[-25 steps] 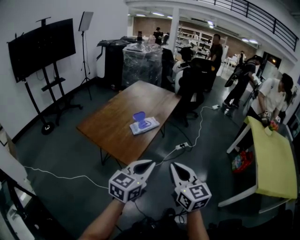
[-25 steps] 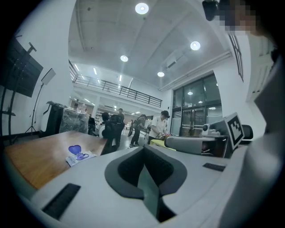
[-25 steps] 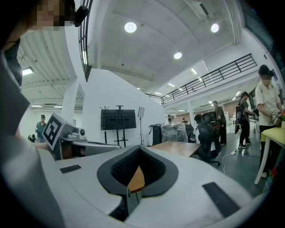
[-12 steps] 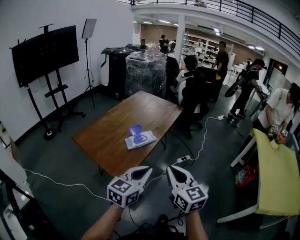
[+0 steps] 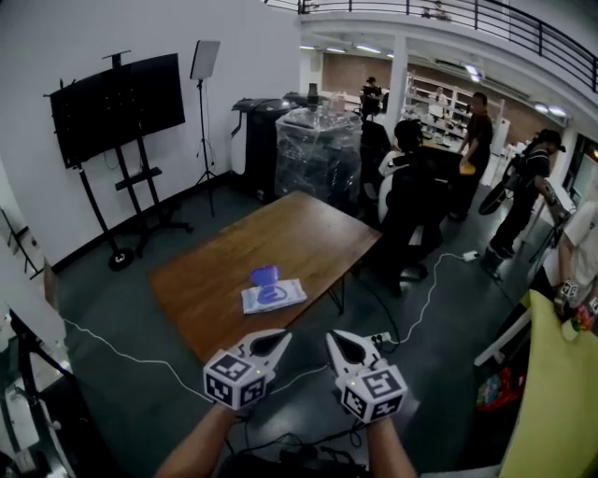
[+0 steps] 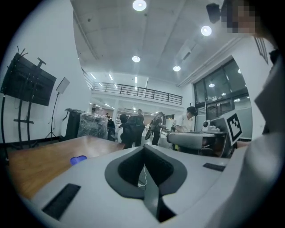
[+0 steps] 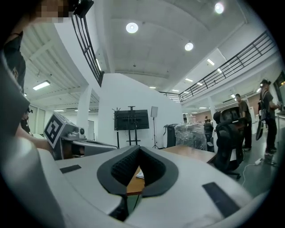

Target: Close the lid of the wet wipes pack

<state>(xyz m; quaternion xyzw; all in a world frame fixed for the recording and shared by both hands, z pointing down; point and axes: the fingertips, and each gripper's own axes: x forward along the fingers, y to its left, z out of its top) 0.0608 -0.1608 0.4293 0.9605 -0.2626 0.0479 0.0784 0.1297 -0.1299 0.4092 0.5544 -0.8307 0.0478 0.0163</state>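
The white wet wipes pack (image 5: pixel 274 296) lies flat near the front edge of the brown tabletop (image 5: pixel 290 233), its blue lid (image 5: pixel 264 275) standing open. My left gripper (image 5: pixel 273 341) and right gripper (image 5: pixel 340 344) are both closed and empty.

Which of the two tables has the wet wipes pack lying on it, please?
The brown wooden table in the middle: the wet wipes pack lies near its close end, blue lid up. The yellow-green table at the right shows none.

Place: open-plan lab or office hall
Signs: screen on wheeled stand (image 5: pixel 117 103) at 10 o'clock; shelving (image 5: pixel 432 98) at 1 o'clock; mezzanine railing (image 5: pixel 495 17) above it
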